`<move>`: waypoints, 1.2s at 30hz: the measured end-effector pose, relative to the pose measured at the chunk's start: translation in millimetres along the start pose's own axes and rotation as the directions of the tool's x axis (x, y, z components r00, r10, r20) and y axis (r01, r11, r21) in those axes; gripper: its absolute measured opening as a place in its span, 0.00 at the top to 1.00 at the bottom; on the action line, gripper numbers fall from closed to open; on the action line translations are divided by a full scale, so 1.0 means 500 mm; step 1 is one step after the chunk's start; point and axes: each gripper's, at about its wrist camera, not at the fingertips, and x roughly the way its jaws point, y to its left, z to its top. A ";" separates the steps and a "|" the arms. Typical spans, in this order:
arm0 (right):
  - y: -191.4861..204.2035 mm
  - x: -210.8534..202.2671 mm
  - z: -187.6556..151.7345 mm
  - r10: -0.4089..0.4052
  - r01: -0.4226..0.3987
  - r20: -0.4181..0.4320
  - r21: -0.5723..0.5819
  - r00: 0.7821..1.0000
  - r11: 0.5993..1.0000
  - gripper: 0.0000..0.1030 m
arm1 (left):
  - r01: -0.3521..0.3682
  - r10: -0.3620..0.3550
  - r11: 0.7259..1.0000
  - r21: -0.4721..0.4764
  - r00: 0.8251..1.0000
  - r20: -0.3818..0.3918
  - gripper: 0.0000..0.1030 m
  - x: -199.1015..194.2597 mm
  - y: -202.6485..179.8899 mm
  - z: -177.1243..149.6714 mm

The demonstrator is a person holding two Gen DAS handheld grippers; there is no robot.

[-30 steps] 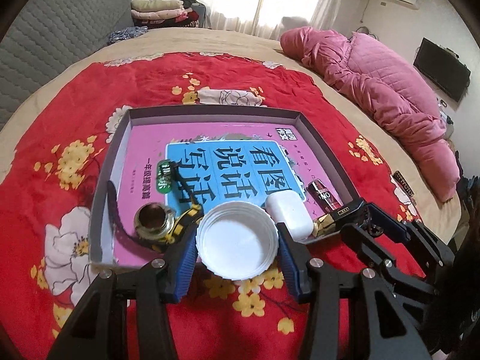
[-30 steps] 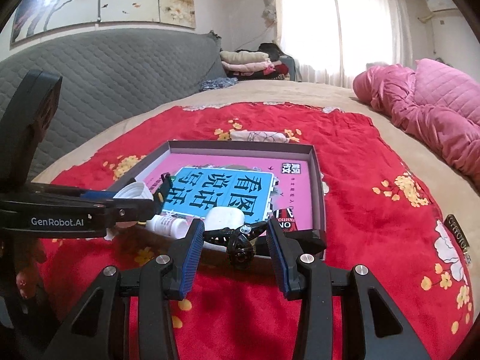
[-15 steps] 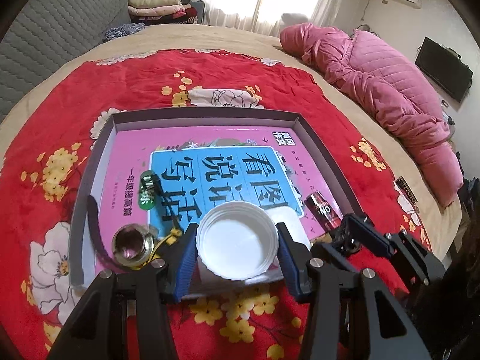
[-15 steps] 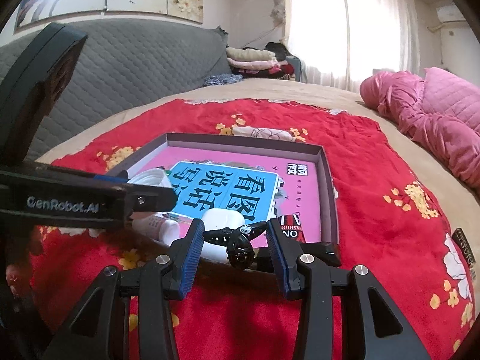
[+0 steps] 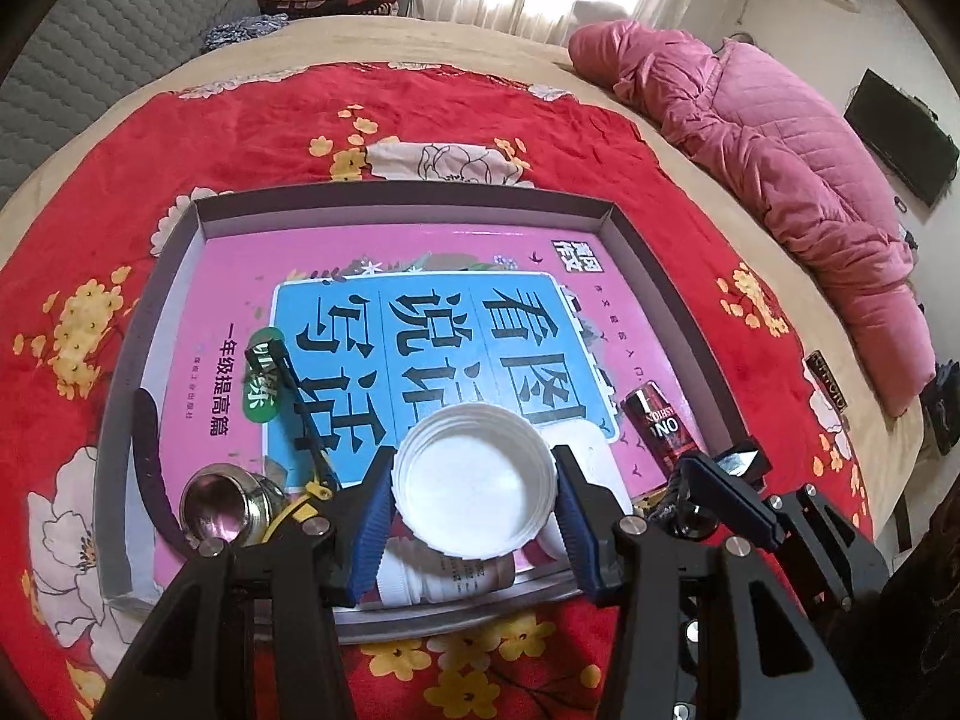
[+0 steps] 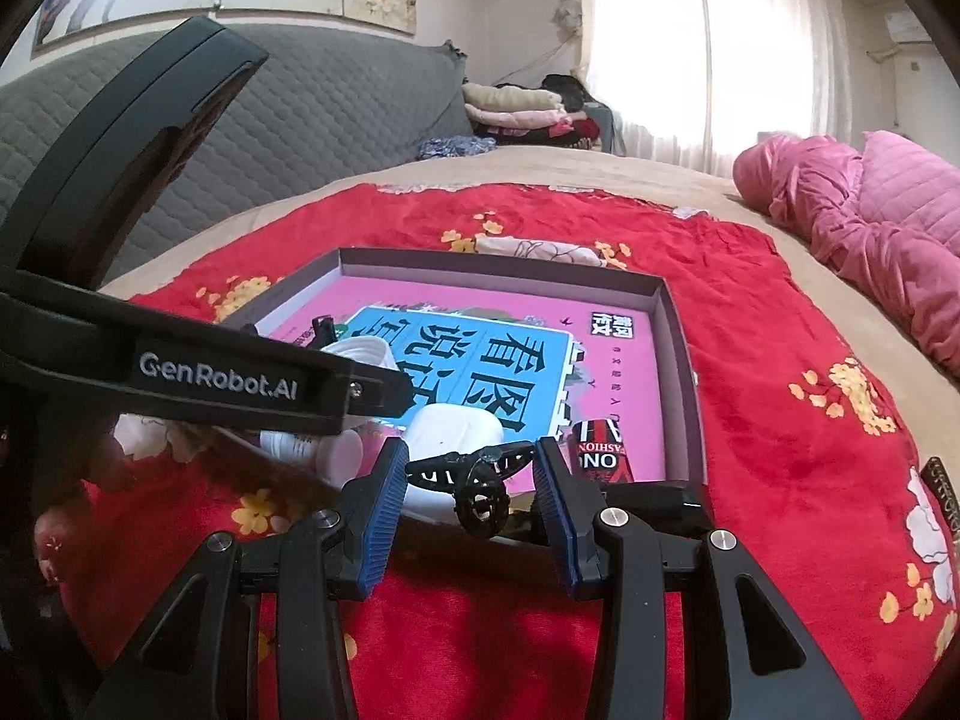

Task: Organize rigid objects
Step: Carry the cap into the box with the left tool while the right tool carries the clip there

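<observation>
Left gripper (image 5: 474, 498) clenched on white cap (image 5: 473, 478), cap between blue pads, over tray's (image 5: 654, 276) near edge, right gripper (image 6: 468, 489) grasping black clip (image 6: 477, 483) at tray's near rim, beside white case (image 6: 456, 429).

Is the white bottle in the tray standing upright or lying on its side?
Lying on its side. The white bottle rests lengthwise on the tray floor, under the white lid that the left gripper holds.

We log: left gripper (image 5: 474, 501), jaws clamped on white lid (image 5: 474, 480), above grey tray (image 5: 654, 276) holding pink book (image 5: 420, 324), on bed.
</observation>
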 end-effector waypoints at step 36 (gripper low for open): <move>-0.003 0.010 -0.002 0.023 -0.023 -0.010 0.030 1.000 0.999 0.52 | 0.008 -0.008 1.000 -0.011 0.998 -0.066 0.51 0.021 0.001 -0.004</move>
